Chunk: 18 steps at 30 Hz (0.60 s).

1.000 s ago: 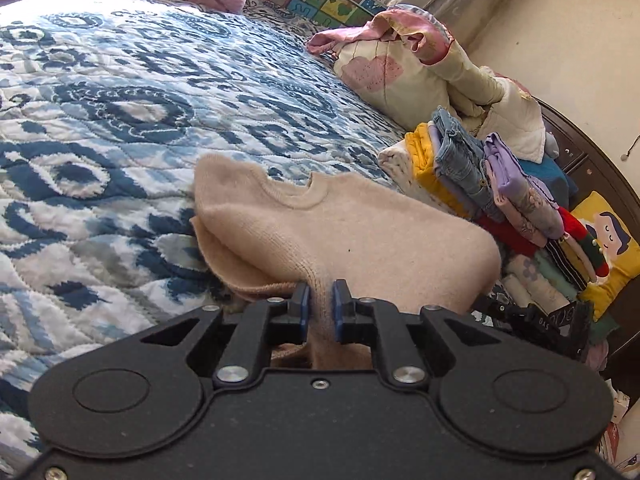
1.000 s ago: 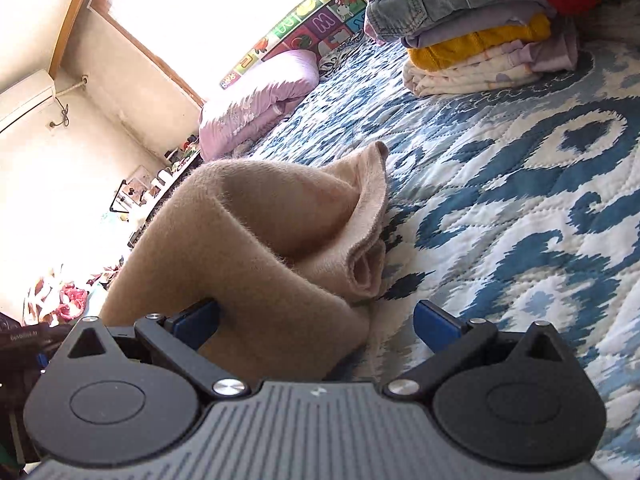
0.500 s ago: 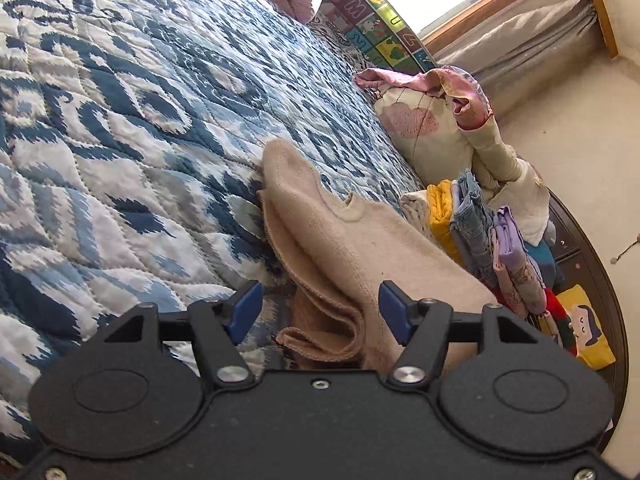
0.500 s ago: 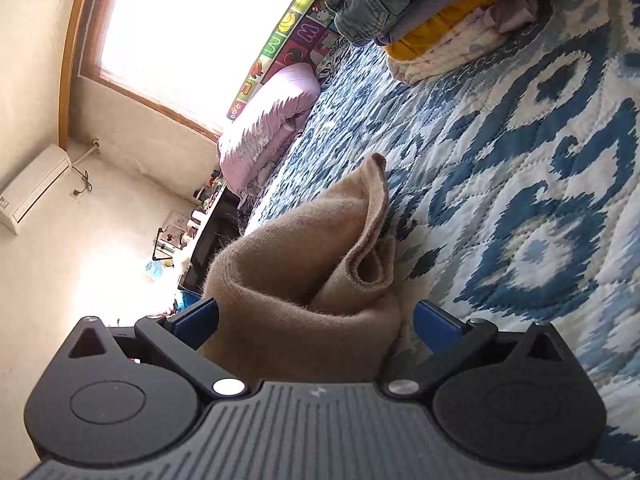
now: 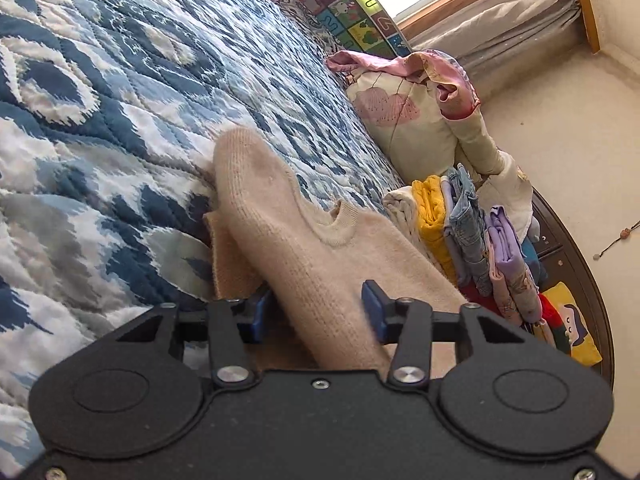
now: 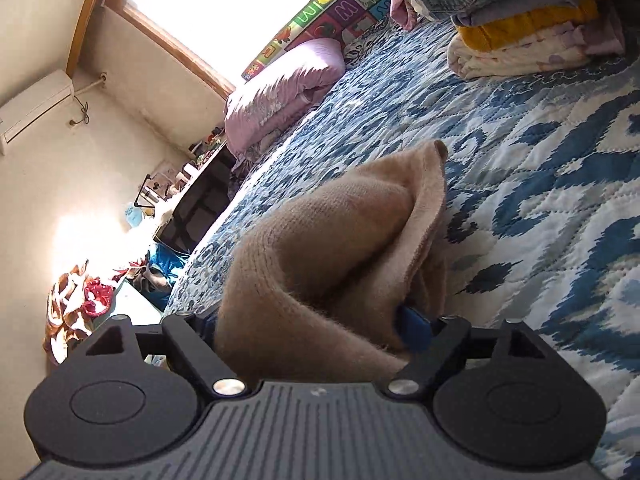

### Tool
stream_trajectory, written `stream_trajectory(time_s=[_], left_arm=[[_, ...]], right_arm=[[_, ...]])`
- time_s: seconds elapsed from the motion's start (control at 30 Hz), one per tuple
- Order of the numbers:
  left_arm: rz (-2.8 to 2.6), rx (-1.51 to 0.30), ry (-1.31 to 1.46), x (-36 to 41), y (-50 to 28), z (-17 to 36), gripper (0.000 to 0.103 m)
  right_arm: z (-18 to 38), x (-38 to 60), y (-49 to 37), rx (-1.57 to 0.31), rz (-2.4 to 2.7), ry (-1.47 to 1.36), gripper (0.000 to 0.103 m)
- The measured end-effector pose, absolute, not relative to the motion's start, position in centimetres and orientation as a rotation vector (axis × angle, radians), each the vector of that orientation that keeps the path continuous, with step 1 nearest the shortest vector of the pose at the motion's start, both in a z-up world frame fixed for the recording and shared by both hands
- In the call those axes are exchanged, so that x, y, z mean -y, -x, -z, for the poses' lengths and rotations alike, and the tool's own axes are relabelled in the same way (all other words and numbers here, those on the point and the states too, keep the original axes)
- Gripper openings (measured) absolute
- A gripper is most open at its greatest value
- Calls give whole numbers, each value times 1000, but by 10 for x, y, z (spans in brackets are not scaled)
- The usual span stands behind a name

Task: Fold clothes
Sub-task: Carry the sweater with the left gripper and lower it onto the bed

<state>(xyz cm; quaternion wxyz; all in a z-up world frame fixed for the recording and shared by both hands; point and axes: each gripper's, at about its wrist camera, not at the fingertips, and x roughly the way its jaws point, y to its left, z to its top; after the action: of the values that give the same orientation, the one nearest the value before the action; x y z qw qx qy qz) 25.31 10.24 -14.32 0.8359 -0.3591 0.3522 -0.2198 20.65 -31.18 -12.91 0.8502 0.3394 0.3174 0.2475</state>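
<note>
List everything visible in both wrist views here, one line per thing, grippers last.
sweater: one, beige, bunched on the quilt, between both grippers' jaws
quilt: one, blue and white, covering the bed
stack of folded clothes: one, mixed colours, at the quilt's edge
pillow: one, lilac, near the window
alphabet mat: one, multicoloured, under the window
cushion: one, cream with pink print, beside the stack
left gripper: black, blue pads, jaws closing around the sweater
right gripper: black, blue pads, jaws closing around the sweater

beige sweater, blue-white patterned quilt
</note>
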Motion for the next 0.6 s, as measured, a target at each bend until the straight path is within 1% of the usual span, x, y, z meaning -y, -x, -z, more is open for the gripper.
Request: stream_trajectory(time_s=[0.03, 0.07, 0.17, 0.3, 0.33, 0.37, 0.4, 0.43, 0.47, 0.6], left_arm=[[478, -743, 749, -101, -256, 143, 25], [502, -737, 756, -100, -259, 142, 15], [561, -724, 776, -97, -257, 134, 12], [619, -757, 745, -103, -241, 116, 12], [597, -771, 686, -105, -237, 111, 14], [574, -781, 629, -108, -233, 107, 25], [544, -768, 603, -114, -230, 105, 36], [528, -750, 623, -121, -230, 105, 58], [513, -732, 643, -129, -230, 105, 61], [485, -694, 686, -146, -242, 107, 61]], right_arm=[[130, 313, -202, -670, -529, -714, 71], [130, 313, -198, -671, -536, -706, 69], [131, 310, -185, -684, -556, -682, 66], [125, 308, -168, -735, -635, -684, 66], [122, 307, -162, -747, -675, -679, 68], [119, 305, -155, -761, -707, -657, 77], [114, 304, -149, -774, -715, -614, 84], [109, 305, -143, -774, -700, -573, 93], [103, 308, -139, -765, -688, -551, 94], [78, 336, -138, -698, -624, -555, 94]])
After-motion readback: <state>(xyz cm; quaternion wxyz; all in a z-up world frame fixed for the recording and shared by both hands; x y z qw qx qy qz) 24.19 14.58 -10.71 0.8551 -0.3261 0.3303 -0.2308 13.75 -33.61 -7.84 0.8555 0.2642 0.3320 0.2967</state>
